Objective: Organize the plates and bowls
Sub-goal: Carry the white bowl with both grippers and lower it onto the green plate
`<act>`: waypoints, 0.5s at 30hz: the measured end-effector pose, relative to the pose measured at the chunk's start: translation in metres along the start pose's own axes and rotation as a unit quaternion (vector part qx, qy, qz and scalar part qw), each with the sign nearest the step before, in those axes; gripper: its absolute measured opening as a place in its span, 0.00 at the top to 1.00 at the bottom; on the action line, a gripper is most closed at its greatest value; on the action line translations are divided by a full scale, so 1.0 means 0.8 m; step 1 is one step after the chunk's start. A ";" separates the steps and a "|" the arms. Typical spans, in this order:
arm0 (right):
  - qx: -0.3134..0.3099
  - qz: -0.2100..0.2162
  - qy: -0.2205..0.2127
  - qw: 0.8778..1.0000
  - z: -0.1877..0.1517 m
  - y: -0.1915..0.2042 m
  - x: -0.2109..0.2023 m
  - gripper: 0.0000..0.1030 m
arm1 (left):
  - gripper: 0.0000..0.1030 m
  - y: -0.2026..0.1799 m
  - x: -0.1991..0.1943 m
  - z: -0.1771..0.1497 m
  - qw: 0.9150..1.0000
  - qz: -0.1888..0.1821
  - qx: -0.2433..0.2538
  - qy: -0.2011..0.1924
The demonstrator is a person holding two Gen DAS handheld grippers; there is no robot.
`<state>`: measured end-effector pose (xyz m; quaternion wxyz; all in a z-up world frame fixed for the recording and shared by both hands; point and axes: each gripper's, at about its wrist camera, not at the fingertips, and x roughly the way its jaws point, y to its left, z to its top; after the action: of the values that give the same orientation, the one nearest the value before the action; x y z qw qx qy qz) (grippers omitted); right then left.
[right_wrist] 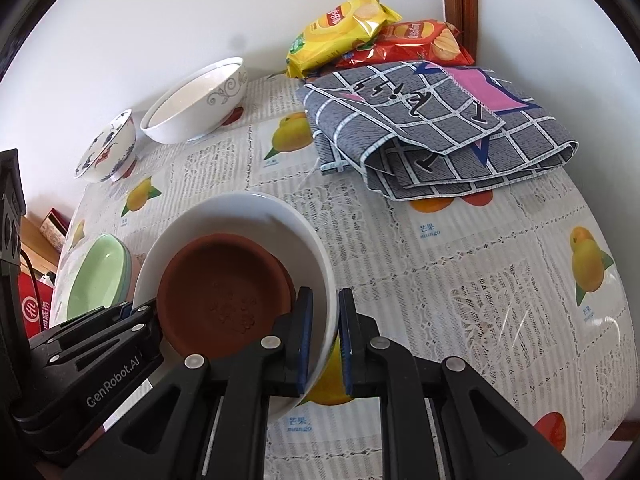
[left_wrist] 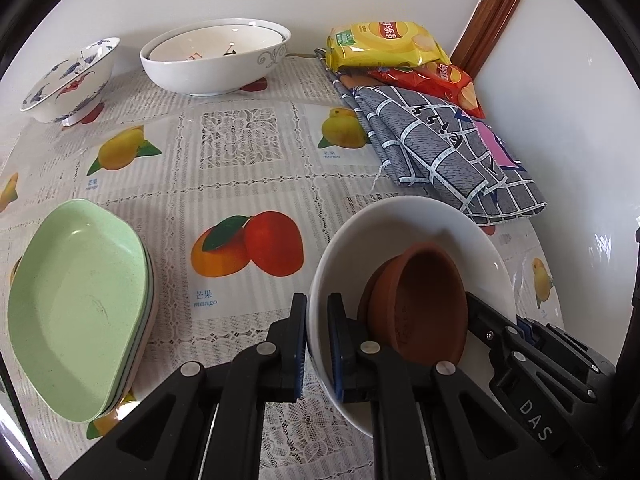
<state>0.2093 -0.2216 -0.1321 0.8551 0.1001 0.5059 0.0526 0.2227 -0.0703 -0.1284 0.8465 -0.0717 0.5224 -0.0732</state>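
Between the two grippers sits a white bowl [left_wrist: 416,220], smooth and plain, wide at the rim, with two brown clay dishes [left_wrist: 420,304] nested one in the other inside it. The upper dish is rust-coloured and matt, with a few small specks on its floor in the right wrist view. The dishes lean toward the near side of the bowl.

The left gripper [left_wrist: 317,344] has its jaws closed tight on the bowl's left rim, one pad outside the wall and one inside, next to the clay dishes. The right gripper [right_wrist: 325,340] grips the opposite rim the same way, its jaws nearly shut with the white wall pinched between the blue pads. Each gripper shows in the other's camera at the far side of the bowl. The bowl is tilted and appears raised off the counter [left_wrist: 240,184], above the fruit-printed lace cloth.

To the left lies a stack of pale green plates [left_wrist: 76,304], oval and shallow. At the back, by the wall, stands a large white bowl [left_wrist: 216,64] with a grey scroll pattern and a smaller white bowl nested in it; something small lies inside, too unclear to name. Beside it is a small blue-and-red painted bowl [left_wrist: 68,80], tilted in the picture. At the back right a folded grey checked cloth [left_wrist: 444,152] lies near a yellow crisp bag [left_wrist: 384,44] that rests on a red crisp bag [left_wrist: 444,80].
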 end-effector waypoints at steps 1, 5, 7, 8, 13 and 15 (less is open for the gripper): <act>-0.001 0.001 -0.002 1.000 0.000 0.002 -0.002 0.88 | 0.90 0.002 -0.004 0.000 1.000 0.000 -0.001 -0.002; -0.004 0.005 -0.011 1.000 0.001 0.012 -0.014 0.88 | 0.90 0.006 -0.017 0.001 1.000 0.001 -0.003 -0.010; -0.006 0.006 -0.015 1.000 0.002 0.016 -0.019 0.88 | 0.90 0.008 -0.024 0.002 1.000 0.001 -0.006 -0.013; -0.006 0.006 -0.017 1.000 0.002 0.018 -0.022 0.88 | 0.90 0.009 -0.027 0.002 1.000 0.000 -0.006 -0.015; -0.010 0.009 -0.024 1.000 0.005 0.028 -0.034 0.88 | 0.90 0.012 -0.041 0.004 1.000 0.003 -0.007 -0.024; -0.011 0.009 -0.028 0.999 0.006 0.032 -0.039 0.88 | 0.90 0.014 -0.047 0.004 1.000 0.003 -0.007 -0.028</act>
<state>0.1988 -0.2035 -0.0979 0.8696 0.0964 0.4801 0.0635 0.2097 -0.0516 -0.0965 0.8605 -0.0784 0.4992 -0.0645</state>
